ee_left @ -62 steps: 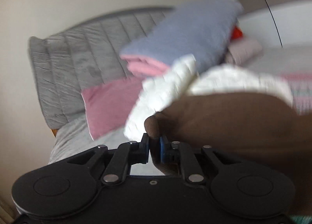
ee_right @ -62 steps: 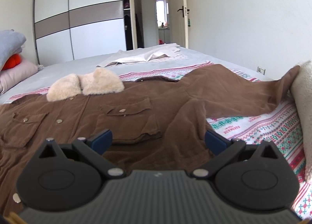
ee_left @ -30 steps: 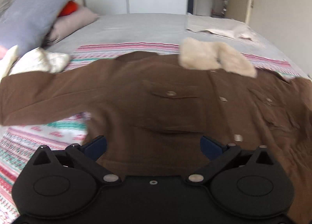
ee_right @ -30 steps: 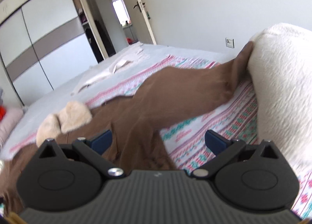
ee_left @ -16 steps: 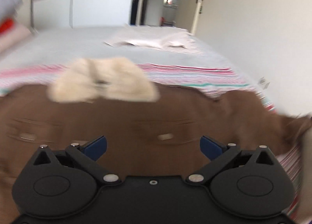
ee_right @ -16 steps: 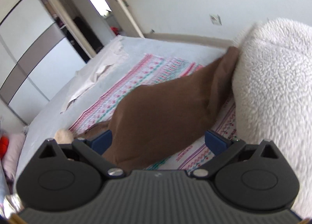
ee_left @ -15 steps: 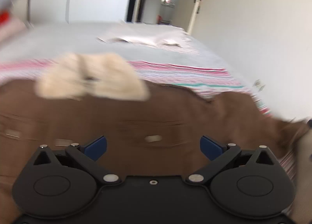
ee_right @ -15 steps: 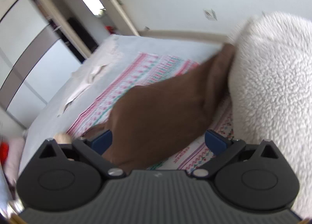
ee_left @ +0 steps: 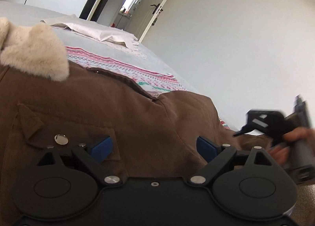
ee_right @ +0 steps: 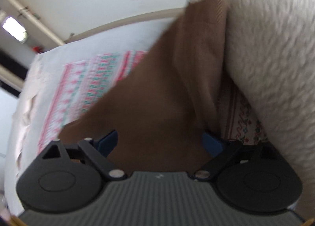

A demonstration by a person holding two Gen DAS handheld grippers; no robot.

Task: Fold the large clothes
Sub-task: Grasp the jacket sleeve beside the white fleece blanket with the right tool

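Observation:
A large brown jacket [ee_left: 118,111] with a cream fur collar [ee_left: 35,56] lies spread on the bed. My left gripper [ee_left: 153,145] is open just above its chest, near a pocket with a metal snap [ee_left: 61,139]. My right gripper [ee_right: 160,141] is open with the jacket's brown sleeve [ee_right: 167,88] between its jaws; the sleeve's white fleece cuff [ee_right: 271,52] fills the right side. The right gripper also shows in the left wrist view [ee_left: 275,125] at the far right, held by a hand.
A patterned pink and teal blanket [ee_left: 128,68] covers the bed under the jacket. A pale cloth [ee_left: 94,31] lies farther back on the grey sheet. A wardrobe and an open door [ee_left: 133,3] stand beyond; a white wall is on the right.
My left gripper let go of the left sleeve, opened and swung right across the jacket. My right gripper turned from the jacket body and closed in on the right sleeve near its cuff.

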